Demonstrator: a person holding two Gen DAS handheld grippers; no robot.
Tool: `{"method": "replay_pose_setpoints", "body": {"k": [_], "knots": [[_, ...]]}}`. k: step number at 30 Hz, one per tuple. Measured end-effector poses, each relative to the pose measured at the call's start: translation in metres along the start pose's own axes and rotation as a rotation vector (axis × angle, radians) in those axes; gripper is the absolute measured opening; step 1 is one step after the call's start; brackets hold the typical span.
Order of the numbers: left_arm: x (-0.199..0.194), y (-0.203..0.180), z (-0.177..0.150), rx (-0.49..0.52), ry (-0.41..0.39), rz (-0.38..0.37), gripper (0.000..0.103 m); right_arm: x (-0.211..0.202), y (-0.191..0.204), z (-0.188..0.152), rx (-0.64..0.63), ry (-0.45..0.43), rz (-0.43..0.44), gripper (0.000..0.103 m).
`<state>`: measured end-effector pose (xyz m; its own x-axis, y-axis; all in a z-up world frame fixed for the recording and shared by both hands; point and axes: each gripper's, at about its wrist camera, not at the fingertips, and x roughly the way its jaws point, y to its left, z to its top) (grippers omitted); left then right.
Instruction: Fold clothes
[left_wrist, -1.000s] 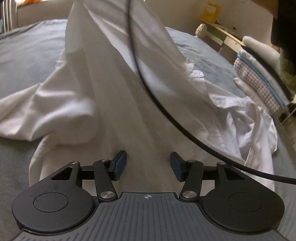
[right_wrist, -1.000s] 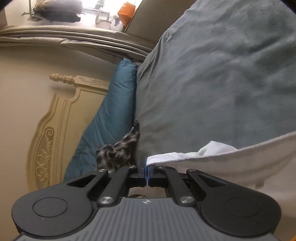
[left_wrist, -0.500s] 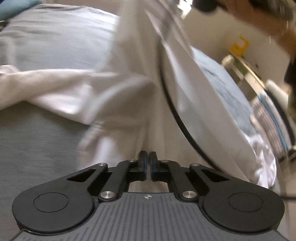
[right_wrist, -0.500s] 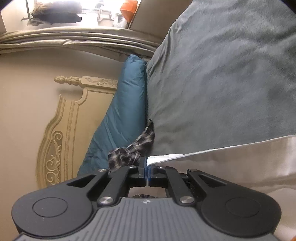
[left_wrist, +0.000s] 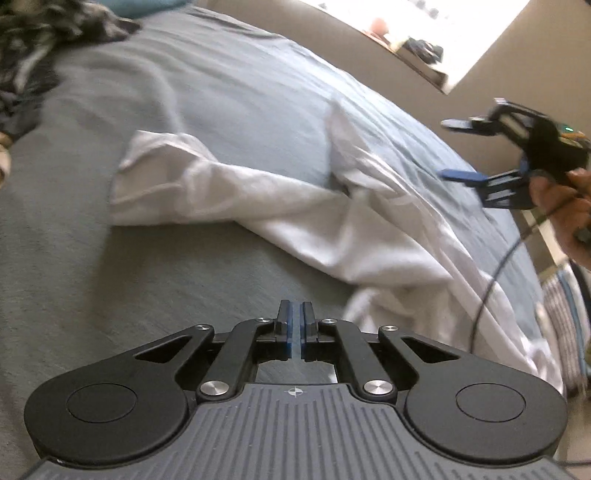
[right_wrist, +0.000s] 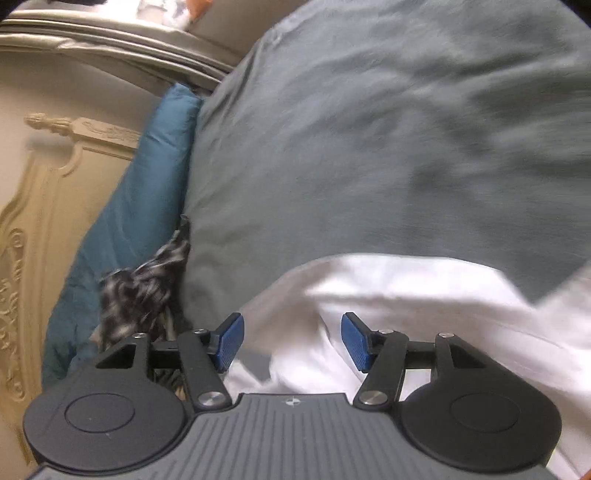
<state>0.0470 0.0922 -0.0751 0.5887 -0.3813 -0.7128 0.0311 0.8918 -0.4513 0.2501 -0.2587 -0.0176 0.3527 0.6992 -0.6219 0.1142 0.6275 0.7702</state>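
A white shirt (left_wrist: 332, 221) lies crumpled across the grey bed cover (left_wrist: 110, 277), one sleeve stretched toward the left. My left gripper (left_wrist: 295, 325) is shut with nothing between its pads, low over bare cover just left of the shirt's near edge. In the left wrist view my right gripper (left_wrist: 454, 147) hangs open above the shirt's far right side, held by a hand (left_wrist: 565, 206). In the right wrist view my right gripper (right_wrist: 291, 339) stands open over the white shirt (right_wrist: 406, 302), its blue pads (right_wrist: 229, 341) apart and holding nothing.
A black-and-white plaid garment (right_wrist: 140, 291) lies bunched against a teal pillow (right_wrist: 122, 229) by the carved cream headboard (right_wrist: 44, 206); the plaid garment (left_wrist: 44, 37) also shows at top left. Folded towels (left_wrist: 565, 314) sit off the bed's right edge. A black cable (left_wrist: 491, 280) dangles over the shirt.
My right gripper opened and let go of the shirt's edge; the lifted shirt dropped onto the bed. My left gripper closed empty and swung left off the shirt.
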Motion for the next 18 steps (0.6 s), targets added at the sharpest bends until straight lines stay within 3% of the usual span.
{"method": "replay_pose_setpoints", "body": {"k": [3,6,10,15,18], "knots": [[-0.005,-0.018,-0.002,0.097,0.034,-0.052,0.007,-0.067,-0.013,-0.035,-0.047,-0.006,0.078,0.061],[-0.007,-0.039,-0.01,0.183,0.102,-0.127,0.024,-0.098,-0.025,-0.091,-0.078,0.051,0.062,0.061],[-0.004,-0.069,-0.028,0.275,0.211,-0.223,0.033,-0.133,-0.043,-0.166,-0.111,0.127,0.028,0.061],[0.0,-0.082,-0.053,0.291,0.353,-0.277,0.036,-0.087,-0.095,-0.249,-0.016,0.247,-0.095,0.057],[-0.001,-0.079,-0.064,0.271,0.406,-0.286,0.042,-0.067,-0.112,-0.277,-0.018,0.264,-0.118,0.047]]}}
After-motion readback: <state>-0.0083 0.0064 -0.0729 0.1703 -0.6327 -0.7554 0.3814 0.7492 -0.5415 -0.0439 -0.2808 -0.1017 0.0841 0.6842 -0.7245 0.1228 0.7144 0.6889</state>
